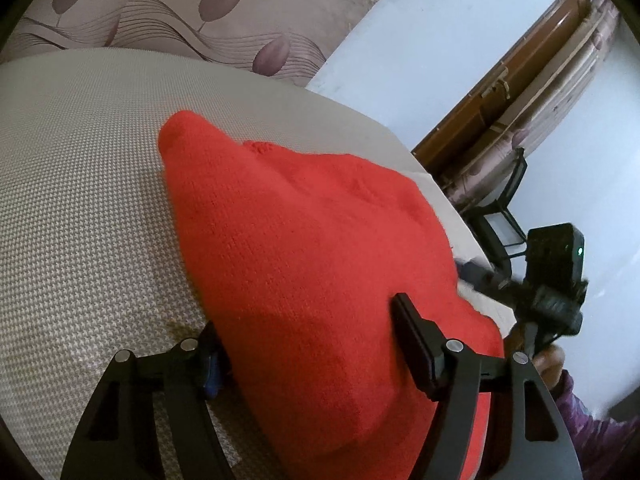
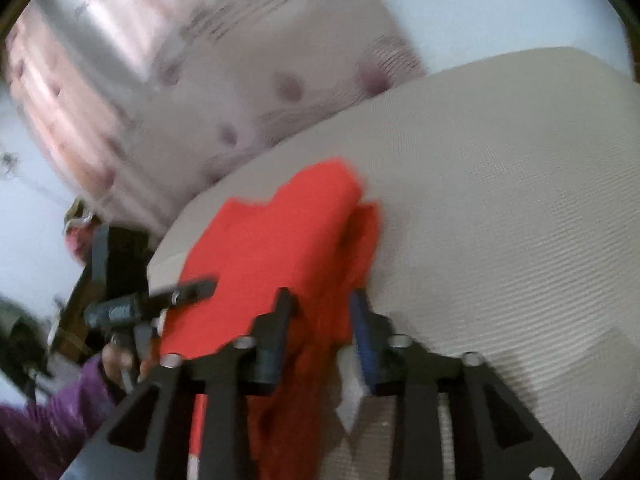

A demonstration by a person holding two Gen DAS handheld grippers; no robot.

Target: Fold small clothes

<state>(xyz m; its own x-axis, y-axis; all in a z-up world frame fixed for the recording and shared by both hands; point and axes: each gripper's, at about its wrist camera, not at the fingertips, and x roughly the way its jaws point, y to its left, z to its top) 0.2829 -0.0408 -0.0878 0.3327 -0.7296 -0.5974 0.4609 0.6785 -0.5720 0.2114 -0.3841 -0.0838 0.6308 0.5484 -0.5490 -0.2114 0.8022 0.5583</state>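
A red knitted garment (image 1: 304, 248) lies on a beige woven surface (image 1: 80, 184), partly lifted at the near end. My left gripper (image 1: 308, 344) has its jaws wide apart with the red knit between them; its right finger (image 1: 412, 336) rests on the cloth. The right gripper (image 1: 552, 300) shows at the garment's far right edge in the left wrist view. In the right wrist view, my right gripper (image 2: 324, 320) straddles a hanging fold of the red garment (image 2: 276, 248), with its jaws apart. The left gripper (image 2: 160, 300) shows at the left.
The beige surface (image 2: 500, 208) ends at a rounded edge to the right in the left wrist view. Patterned curtains (image 1: 200, 12) hang behind. A wooden frame (image 1: 500, 92) and a black stand (image 1: 504, 208) are beyond the edge. A purple sleeve (image 2: 52, 420) is at lower left.
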